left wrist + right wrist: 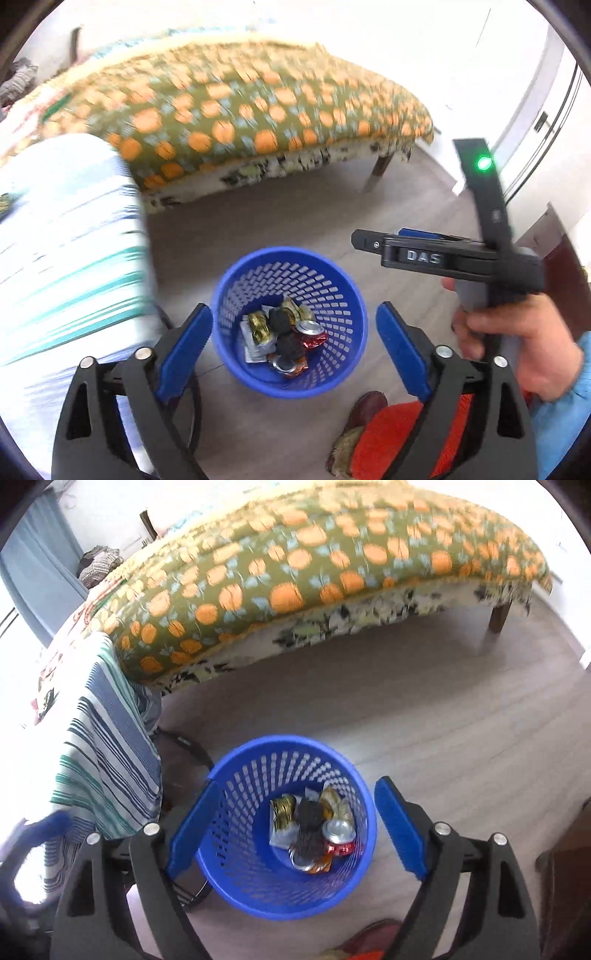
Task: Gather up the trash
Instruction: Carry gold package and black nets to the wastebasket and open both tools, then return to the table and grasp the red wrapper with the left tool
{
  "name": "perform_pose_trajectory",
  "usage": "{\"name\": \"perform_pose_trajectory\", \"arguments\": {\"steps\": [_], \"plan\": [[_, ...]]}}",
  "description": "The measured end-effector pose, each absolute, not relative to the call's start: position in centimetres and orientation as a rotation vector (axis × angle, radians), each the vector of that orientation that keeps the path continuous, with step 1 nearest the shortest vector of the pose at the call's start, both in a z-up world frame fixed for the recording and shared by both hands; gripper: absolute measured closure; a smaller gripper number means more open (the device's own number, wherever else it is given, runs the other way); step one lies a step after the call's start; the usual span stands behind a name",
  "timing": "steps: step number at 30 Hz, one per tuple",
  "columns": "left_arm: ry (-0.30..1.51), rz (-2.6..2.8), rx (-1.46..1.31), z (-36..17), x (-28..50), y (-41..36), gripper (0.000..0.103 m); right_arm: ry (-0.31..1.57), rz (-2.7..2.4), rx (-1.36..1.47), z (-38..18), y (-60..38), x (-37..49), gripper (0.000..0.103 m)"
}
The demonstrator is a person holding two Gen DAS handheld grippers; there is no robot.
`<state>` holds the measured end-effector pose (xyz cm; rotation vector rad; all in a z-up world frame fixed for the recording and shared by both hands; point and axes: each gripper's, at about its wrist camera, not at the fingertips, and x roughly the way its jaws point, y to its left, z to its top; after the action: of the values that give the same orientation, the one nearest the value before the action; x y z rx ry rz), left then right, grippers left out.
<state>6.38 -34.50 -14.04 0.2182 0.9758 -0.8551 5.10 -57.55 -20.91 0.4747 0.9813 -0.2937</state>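
My left gripper [294,345] fills the lower frame, blue pads spread wide with nothing clamped between them. My right gripper [291,829] gapes likewise. At the left view's right edge, my right hand [517,339] grips its handle.

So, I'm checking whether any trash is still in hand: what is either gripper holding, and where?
Nothing. The left gripper and right gripper are both open and empty above the blue basket.

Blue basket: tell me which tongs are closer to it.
Right, though only slightly. The right tongs hang open directly over the blue basket, one finger overlapping its rim in that view. The left tongs, also open and empty, hover above it from a little farther back.
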Motion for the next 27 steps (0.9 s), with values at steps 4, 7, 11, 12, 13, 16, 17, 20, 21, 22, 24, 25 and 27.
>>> {"name": "perform_pose_trajectory", "arguments": {"steps": [4,7,11,12,13,16,17,20,21,22,24,25,27], "plan": [[0.937,-0.787,0.18,-11.9,5.8,-26.9,0.009,0.897,-0.301,0.318,-18.0,-53.6,5.3,0.019],[0.925,-0.688,0.194,-11.6,6.0,-21.0,0.008,0.855,-0.253,0.206,-16.1,-48.7,6.0,0.018],[0.921,-0.531,0.227,-11.9,7.8,-13.1,0.008,0.833,-0.079,0.108,-13.9,-39.5,8.1,0.017],[0.927,-0.495,0.229,-12.0,8.4,-11.5,0.008,0.836,-0.038,0.092,-13.5,-37.5,8.7,0.017],[0.936,-0.444,0.227,-12.2,9.3,-9.5,0.008,0.841,0.003,0.075,-13.1,-35.3,9.5,0.016],[0.946,-0.352,0.18,-11.7,11.9,-5.2,0.008,0.875,0.101,0.016,-12.8,-29.0,12.7,0.015],[0.945,-0.321,0.16,-11.4,12.8,-3.9,0.008,0.891,0.123,0.0,-13.2,-27.2,14.0,0.015],[0.94,-0.253,0.114,-10.9,16.0,-1.4,0.008,0.924,0.144,-0.05,-14.9,-23.6,17.0,0.015],[0.938,-0.237,0.104,-10.7,16.9,-1.0,0.008,0.934,0.151,-0.066,-15.3,-22.9,17.6,0.015],[0.934,-0.225,0.09,-10.6,18.3,-0.8,0.008,0.934,0.158,-0.079,-15.7,-22.2,18.1,0.015],[0.926,-0.213,0.068,-10.3,20.9,-0.6,0.008,0.925,0.16,-0.088,-15.7,-21.7,18.6,0.015],[0.923,-0.206,0.059,-10.2,21.8,-0.9,0.008,0.93,0.161,-0.081,-15.5,-21.8,19.0,0.014],[0.921,-0.198,0.024,-10.2,24.3,-1.4,0.008,0.945,0.172,-0.067,-15.8,-21.7,19.4,0.013]]}}
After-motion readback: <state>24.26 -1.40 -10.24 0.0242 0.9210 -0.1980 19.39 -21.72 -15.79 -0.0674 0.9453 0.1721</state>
